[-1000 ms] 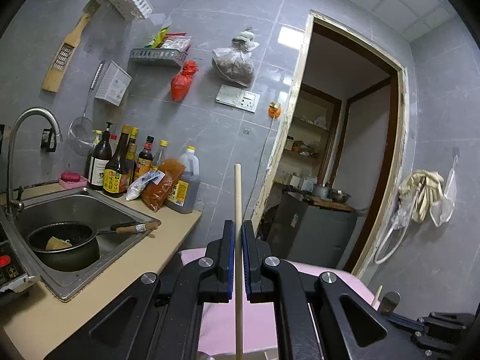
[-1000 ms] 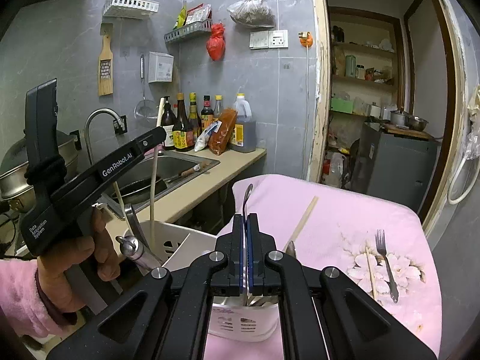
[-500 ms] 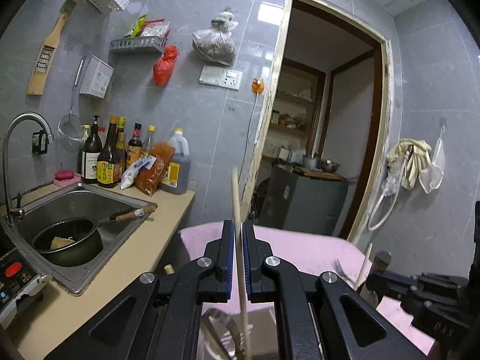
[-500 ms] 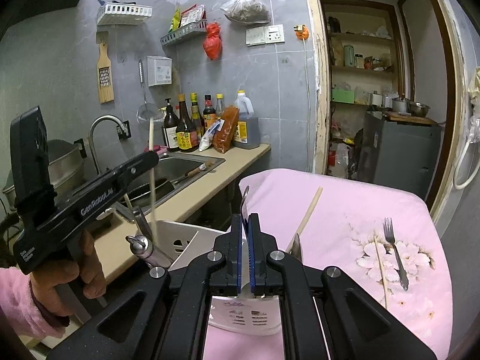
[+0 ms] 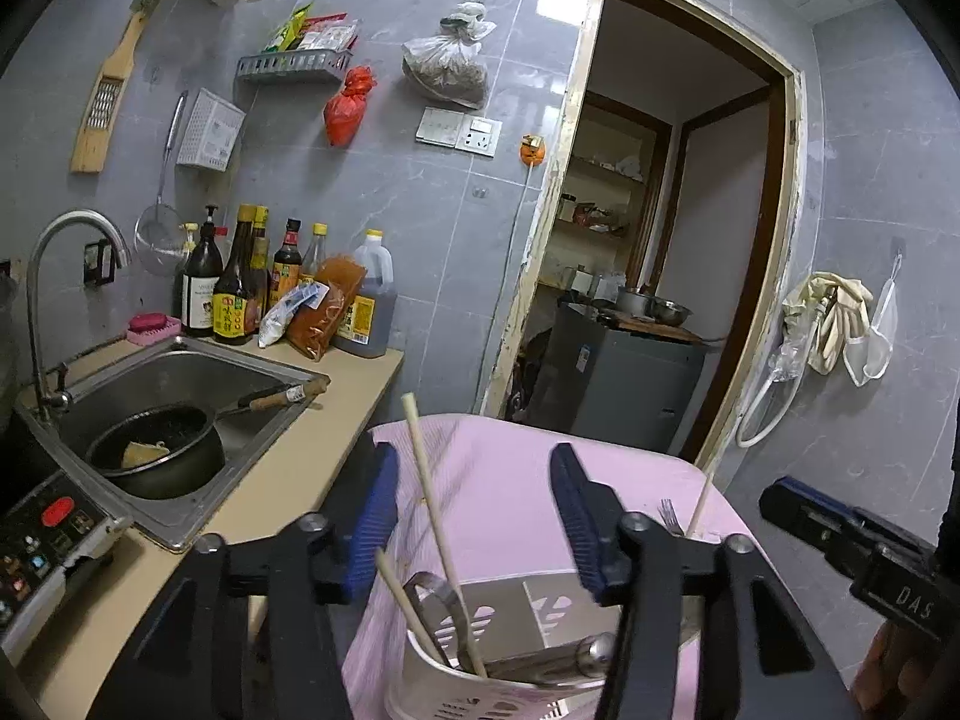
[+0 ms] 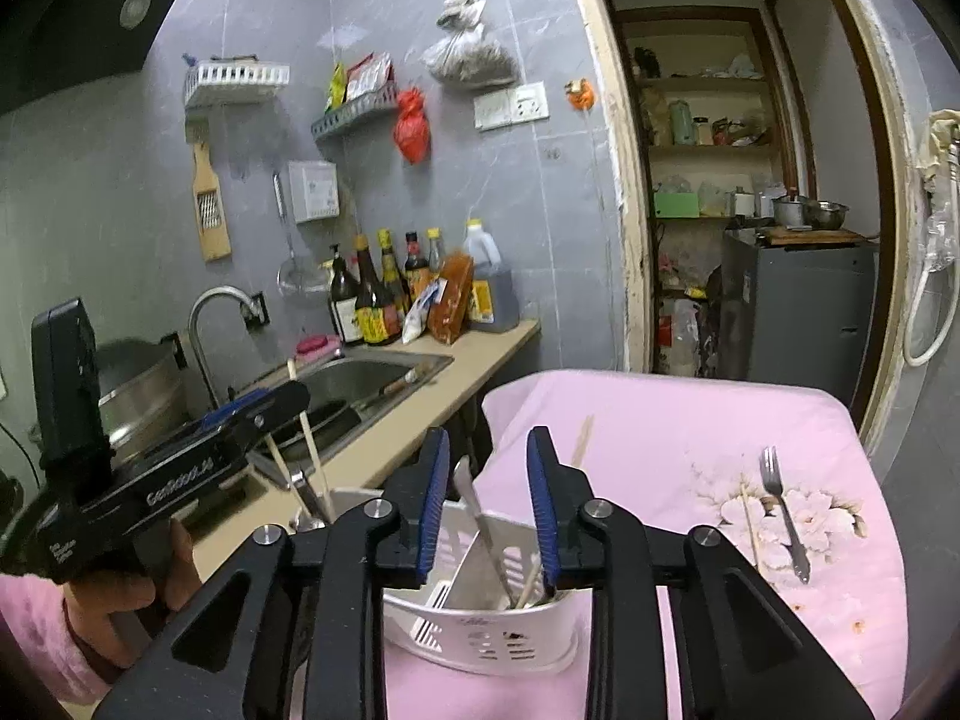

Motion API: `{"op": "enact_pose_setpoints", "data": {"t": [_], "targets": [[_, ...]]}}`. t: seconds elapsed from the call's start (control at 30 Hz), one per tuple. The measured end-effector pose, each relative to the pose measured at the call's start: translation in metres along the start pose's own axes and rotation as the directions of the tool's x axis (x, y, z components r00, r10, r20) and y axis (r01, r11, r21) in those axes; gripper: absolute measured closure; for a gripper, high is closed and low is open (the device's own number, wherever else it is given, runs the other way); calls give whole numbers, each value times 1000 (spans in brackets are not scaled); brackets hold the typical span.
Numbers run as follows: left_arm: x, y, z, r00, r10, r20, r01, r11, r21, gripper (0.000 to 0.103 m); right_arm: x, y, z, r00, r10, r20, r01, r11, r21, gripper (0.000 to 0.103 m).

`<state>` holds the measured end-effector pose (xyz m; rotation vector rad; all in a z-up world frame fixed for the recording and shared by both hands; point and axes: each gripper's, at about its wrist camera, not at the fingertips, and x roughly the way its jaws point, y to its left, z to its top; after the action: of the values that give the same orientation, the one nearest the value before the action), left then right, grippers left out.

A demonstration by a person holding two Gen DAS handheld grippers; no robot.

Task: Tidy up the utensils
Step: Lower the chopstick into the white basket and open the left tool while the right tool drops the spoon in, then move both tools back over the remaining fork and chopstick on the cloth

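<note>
A white slotted utensil holder point(image 5: 516, 612) point(image 6: 480, 624) stands on the pink table. My left gripper point(image 5: 474, 510) is open just above its left compartment, where a wooden chopstick point(image 5: 441, 534) leans free beside a second chopstick point(image 5: 408, 606) and metal utensils. My right gripper point(image 6: 486, 510) is open above the right compartment, where a metal utensil point(image 6: 486, 534) stands free. A fork point(image 6: 780, 510) and a thin chopstick point(image 6: 749, 525) lie on the cloth at the right. Another chopstick point(image 6: 582, 438) lies beyond the holder.
The pink floral tablecloth point(image 6: 690, 420) covers the table. To the left is a counter with a sink point(image 5: 180, 384) holding a black pan point(image 5: 162, 456), a tap point(image 5: 60, 276) and sauce bottles point(image 5: 240, 288). A doorway point(image 5: 672, 240) opens behind the table.
Both grippers have opened. The left one let go of its chopstick, now leaning in the holder. The right one let go of its metal utensil, now standing in the holder.
</note>
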<state>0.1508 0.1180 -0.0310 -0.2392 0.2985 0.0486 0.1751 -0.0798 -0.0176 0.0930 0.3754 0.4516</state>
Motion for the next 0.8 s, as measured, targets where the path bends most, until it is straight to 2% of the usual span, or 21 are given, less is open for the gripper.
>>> {"op": "enact_pose_setpoints", "data": {"t": [0.03, 0.1, 0.13, 0.17, 0.2, 0.23, 0.3, 0.4, 0.63, 0.8], "targets": [[-1, -3, 2, 1000, 4, -2, -4, 1000, 4, 42, -3, -3, 1, 1000, -6, 8, 6, 1000, 6, 69], [-4, -10, 6, 1000, 15, -4, -15, 1000, 14, 25, -10, -11, 6, 999, -23, 32, 22, 999, 23, 56], [-5, -15, 8, 1000, 27, -4, -27, 999, 24, 20, -13, -14, 9, 999, -32, 39, 31, 999, 27, 53], [-6, -20, 10, 999, 35, -2, -35, 999, 34, 13, -17, -19, 11, 998, -46, 49, 44, 998, 33, 45], [-7, -27, 11, 999, 44, 3, -44, 998, 46, 10, -21, -24, 13, 996, -60, 61, 58, 998, 40, 36], [-7, -31, 12, 999, 49, 6, -50, 997, 55, 5, -23, -29, 16, 995, -72, 67, 69, 997, 44, 31], [-8, -45, 15, 997, 69, 18, -70, 994, 80, 0, -31, -41, 20, 989, -117, 90, 112, 992, 50, 13], [-7, -64, 19, 996, 88, 36, -91, 990, 109, 0, -41, -57, 26, 976, -178, 124, 174, 984, 41, 4], [-2, -111, 21, 990, 109, 92, -122, 982, 143, 0, -57, -100, 40, 948, -274, 163, 282, 959, -27, 1], [9, -146, 17, 989, 110, 103, -125, 980, 155, 0, -62, -136, 49, 943, -295, 154, 304, 952, -35, 1]]}}
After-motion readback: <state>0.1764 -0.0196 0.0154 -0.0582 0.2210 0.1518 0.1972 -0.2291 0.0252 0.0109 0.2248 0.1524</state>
